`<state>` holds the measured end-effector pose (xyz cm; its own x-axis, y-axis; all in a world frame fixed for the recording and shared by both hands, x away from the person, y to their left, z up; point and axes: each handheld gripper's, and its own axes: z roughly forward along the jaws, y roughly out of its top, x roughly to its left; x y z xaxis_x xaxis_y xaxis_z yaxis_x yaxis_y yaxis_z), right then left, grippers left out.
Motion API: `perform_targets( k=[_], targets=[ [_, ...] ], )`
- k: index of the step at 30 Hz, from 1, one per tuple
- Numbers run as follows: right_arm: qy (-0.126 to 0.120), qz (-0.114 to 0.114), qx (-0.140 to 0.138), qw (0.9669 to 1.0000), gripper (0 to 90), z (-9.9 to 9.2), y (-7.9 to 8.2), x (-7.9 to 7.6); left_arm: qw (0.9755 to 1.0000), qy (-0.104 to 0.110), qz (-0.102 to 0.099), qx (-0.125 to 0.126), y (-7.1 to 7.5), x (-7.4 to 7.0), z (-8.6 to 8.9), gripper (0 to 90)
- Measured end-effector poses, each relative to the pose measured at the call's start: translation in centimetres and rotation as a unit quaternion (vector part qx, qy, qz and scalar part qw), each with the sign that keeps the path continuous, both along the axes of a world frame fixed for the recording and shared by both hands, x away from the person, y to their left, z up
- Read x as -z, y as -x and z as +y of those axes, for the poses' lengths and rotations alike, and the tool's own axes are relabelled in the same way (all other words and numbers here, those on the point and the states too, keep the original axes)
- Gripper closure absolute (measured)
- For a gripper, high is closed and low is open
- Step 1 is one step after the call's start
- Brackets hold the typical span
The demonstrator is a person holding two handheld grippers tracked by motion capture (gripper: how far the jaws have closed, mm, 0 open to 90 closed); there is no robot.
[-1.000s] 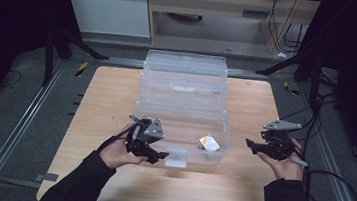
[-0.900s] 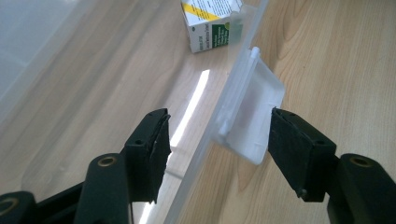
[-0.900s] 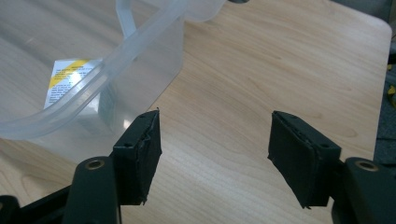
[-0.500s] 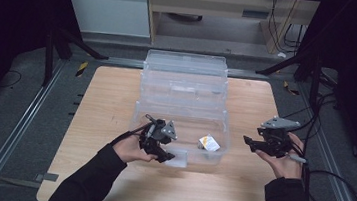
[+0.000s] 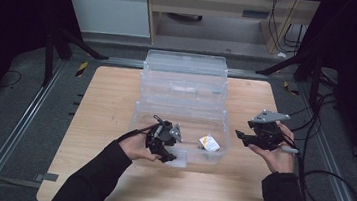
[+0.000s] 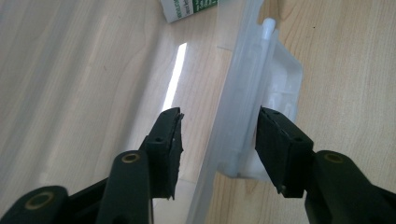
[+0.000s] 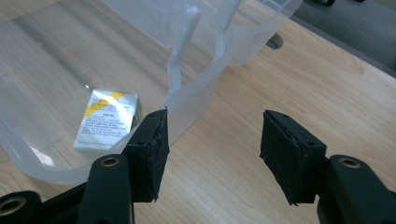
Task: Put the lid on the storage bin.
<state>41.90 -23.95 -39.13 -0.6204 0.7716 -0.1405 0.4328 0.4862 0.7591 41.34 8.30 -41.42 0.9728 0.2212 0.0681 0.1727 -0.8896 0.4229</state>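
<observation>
Three clear plastic bins stand in a row on the wooden table. The nearest bin holds a small white and yellow box. My left gripper straddles this bin's front rim. Its jaws have just been closing; the inner pad still stands off the wall, so the grip is open. My right gripper hovers just right of the bin's corner. Its jaws have just been closing a little but remain open, with only bare table between them.
The middle bin and the far bin stand behind the nearest one. Bare wood lies to the left, right and front of the bins. Cables trail off the table's right edge. Dark floor and metal rails surround the table.
My left gripper has moved right and down onto the nearest bin's front rim, its jaws narrowing. My right gripper has drifted slightly left toward the bin's corner.
</observation>
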Motion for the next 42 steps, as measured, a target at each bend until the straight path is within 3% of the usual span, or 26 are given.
perform_targets(
  k=[4, 17, 28, 35, 42],
  targets=[
    [-0.011, -0.008, -0.007, 0.9999, 42.0, 0.5, -0.6, -0.8, 0.9999, -0.006, 0.004, 0.009, -0.1, 0.3, -0.3, 54.0],
    [-0.027, -0.028, -0.041, 0.9984, 43.4, 2.6, -3.3, -2.9, 0.9987, 0.003, 0.036, 0.036, -0.7, 0.8, -0.2, 59.1],
    [-0.039, -0.036, -0.063, 0.9966, 45.1, 4.4, -5.0, -4.2, 0.998, 0.011, 0.045, 0.042, -0.8, 0.9, -0.2, 61.2],
    [-0.051, -0.04, -0.08, 0.9947, 46.2, 5.5, -6.2, -5.3, 0.998, 0.002, 0.044, 0.047, -0.9, 0.8, -0.3, 61.3],
    [-0.043, -0.038, -0.095, 0.9938, 47.3, 6.7, -7.6, -6.1, 0.9981, 0.0, 0.042, 0.046, -0.8, 0.8, -0.4, 61.0]
  ],
)
